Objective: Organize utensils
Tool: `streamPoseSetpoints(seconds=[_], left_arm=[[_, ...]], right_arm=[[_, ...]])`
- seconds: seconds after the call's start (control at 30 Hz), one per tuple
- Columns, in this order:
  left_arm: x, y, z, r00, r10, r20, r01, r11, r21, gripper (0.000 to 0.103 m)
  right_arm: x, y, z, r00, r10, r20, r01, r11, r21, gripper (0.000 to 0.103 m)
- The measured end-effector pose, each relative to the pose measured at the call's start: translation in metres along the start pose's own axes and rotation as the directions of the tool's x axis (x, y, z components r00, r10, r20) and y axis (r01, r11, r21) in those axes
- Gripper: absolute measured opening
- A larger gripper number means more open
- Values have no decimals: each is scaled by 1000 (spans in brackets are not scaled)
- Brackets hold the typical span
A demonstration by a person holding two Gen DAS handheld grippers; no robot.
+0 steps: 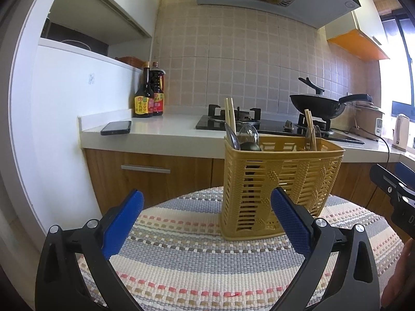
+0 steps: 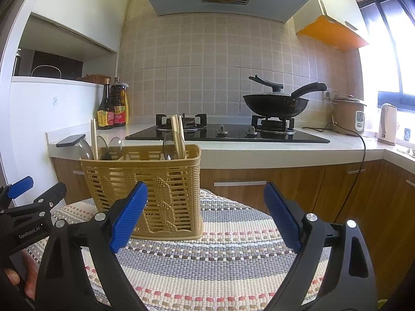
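Left gripper (image 1: 207, 207) hangs released, empty. Yellow basket (image 1: 280, 181) stands upright on the striped mat (image 1: 181, 259), holding spoons (image 1: 249, 136) and chopsticks (image 1: 230, 114). Right gripper (image 2: 205, 202) released too; nothing visibly remains loose, so regrouping utensils by compartment seems wisest.

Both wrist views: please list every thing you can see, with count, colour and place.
Basket: one, tan, on striped mat.
Chopsticks: several, pale wood, upright in basket.
Spoons: several, metal, in basket.
Wok: one, black, right burner.
Bottles: two, dark, counter corner.
Phone: one, black, counter.
Rice cooker: one, beige, counter.
Kettle: one, white, by window.
Left gripper: open, empty.
Right gripper: open, empty.
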State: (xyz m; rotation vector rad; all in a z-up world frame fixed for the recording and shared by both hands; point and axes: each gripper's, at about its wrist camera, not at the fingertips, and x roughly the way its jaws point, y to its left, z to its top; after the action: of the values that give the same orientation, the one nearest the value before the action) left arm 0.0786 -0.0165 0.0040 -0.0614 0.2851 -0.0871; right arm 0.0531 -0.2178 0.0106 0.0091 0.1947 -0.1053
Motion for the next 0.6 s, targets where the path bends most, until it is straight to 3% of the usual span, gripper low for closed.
streamPoseSetpoints(seconds=[0.6], left_arm=[[-1,-1,-1,1000,0,4,0,1000,7,95]], right_arm=[[-1,2,0,1000,0,1,0,1000,-8,89]])
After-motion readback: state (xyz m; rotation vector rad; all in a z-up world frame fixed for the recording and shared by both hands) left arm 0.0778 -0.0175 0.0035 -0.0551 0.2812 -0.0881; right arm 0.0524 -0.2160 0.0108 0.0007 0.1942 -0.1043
